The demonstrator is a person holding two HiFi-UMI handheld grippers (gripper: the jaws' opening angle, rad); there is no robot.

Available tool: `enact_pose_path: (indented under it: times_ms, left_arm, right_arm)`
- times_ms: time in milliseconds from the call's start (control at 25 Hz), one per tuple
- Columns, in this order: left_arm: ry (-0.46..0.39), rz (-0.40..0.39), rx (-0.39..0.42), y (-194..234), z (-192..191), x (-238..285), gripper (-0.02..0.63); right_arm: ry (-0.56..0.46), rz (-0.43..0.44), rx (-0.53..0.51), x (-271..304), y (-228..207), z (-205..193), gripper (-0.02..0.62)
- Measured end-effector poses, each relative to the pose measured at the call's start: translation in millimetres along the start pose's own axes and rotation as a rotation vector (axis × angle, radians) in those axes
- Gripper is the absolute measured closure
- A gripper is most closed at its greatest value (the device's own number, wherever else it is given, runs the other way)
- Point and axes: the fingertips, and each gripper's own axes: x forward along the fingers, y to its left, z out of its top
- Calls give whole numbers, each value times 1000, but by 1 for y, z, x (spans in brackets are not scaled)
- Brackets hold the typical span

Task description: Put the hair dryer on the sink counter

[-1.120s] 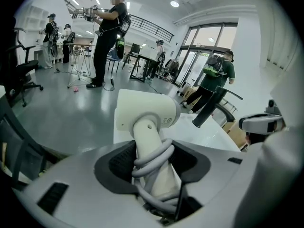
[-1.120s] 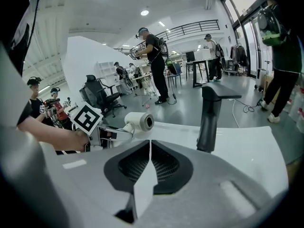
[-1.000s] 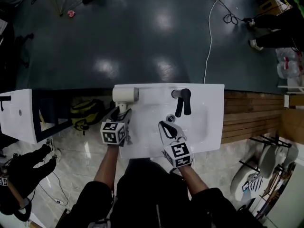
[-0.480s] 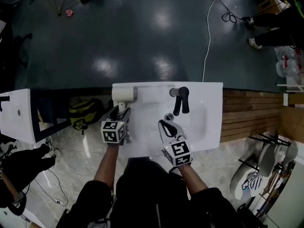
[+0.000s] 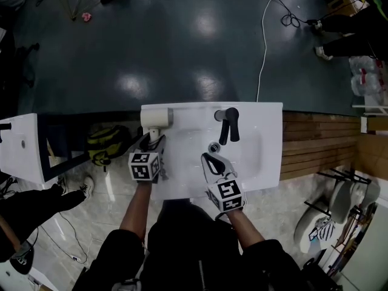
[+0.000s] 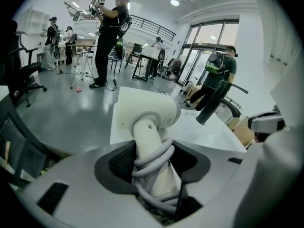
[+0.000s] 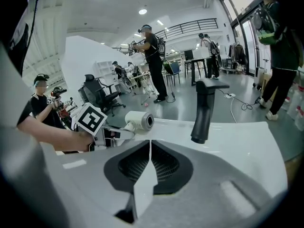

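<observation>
A white hair dryer (image 5: 156, 119) lies over the far left corner of the white sink counter (image 5: 267, 162). I cannot tell whether it rests on the surface. My left gripper (image 5: 151, 143) is shut on its handle. In the left gripper view the handle (image 6: 151, 151), wound with grey cord, sits between the jaws of the left gripper (image 6: 154, 167), under the dryer's head (image 6: 147, 110). My right gripper (image 5: 212, 161) hovers over the basin near the drain. It is shut with nothing in it (image 7: 149, 148). The right gripper view shows the dryer (image 7: 139, 120) off to its left.
A black faucet (image 5: 229, 125) stands at the back of the basin, and it rises close ahead in the right gripper view (image 7: 204, 110). A white cabinet (image 5: 21, 147) stands left of the sink and wooden planks (image 5: 315, 147) lie to its right. Several people stand on the dark floor behind.
Both grippers and the dryer keep their places over the sink. Only the head view has drifted slightly.
</observation>
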Motion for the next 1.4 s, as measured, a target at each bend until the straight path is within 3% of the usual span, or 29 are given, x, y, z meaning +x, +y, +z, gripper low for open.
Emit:
enact_pose_path:
  times_ms: [560,1400]
  left_arm:
    - [6,26,48,0,-1,3,390]
    - [17,19,53,-3,-1,1,390]
  right_arm:
    - [1,-10,6,-7,1,-7,589]
    - [3,-22,9,-14,8,-15,589]
